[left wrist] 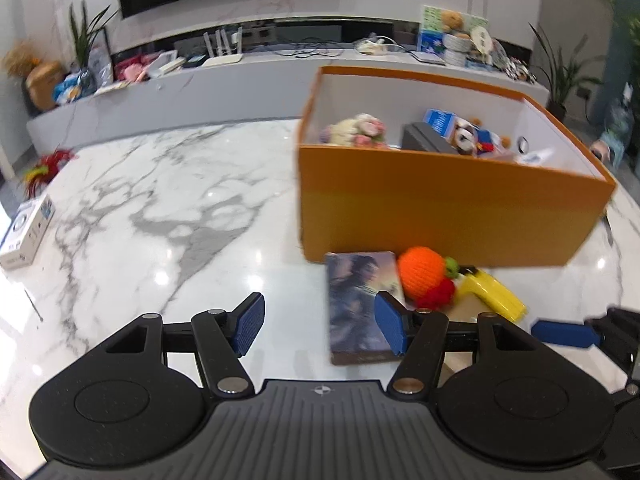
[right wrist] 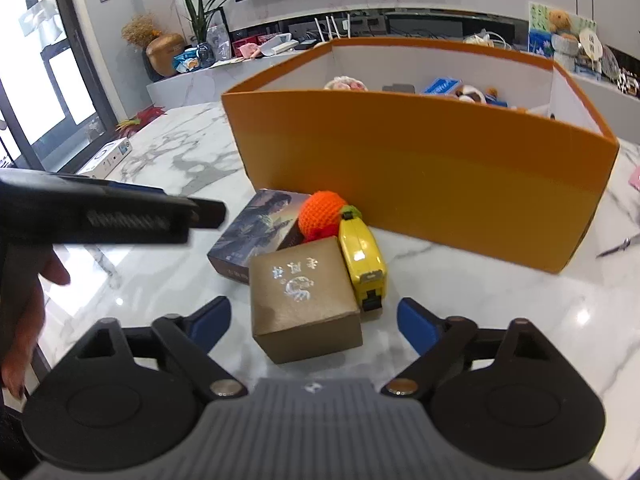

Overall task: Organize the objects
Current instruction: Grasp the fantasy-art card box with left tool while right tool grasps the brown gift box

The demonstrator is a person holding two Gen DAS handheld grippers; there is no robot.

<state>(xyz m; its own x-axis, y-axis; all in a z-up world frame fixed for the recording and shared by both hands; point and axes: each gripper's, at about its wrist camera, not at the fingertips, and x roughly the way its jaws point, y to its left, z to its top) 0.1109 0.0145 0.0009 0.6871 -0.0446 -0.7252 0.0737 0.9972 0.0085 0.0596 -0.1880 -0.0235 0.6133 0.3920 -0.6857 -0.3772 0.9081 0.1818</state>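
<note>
An open orange box (left wrist: 440, 200) (right wrist: 400, 168) stands on the marble table and holds plush toys and small packs. In front of it lie a dark picture box (left wrist: 356, 304) (right wrist: 256, 228), an orange knitted fruit (left wrist: 420, 276) (right wrist: 322, 212), a yellow tape measure (left wrist: 494, 294) (right wrist: 362, 258) and a brown cube box (right wrist: 304, 300). My left gripper (left wrist: 320, 326) is open and empty, its right finger over the picture box. My right gripper (right wrist: 314, 322) is open, its fingers either side of the brown cube box, apart from it.
A white carton (left wrist: 28, 236) (right wrist: 106, 160) lies at the table's left edge beside a red feathery toy (left wrist: 48, 164). The left gripper's body (right wrist: 108, 216) crosses the right wrist view at left. A TV console with clutter stands beyond the table.
</note>
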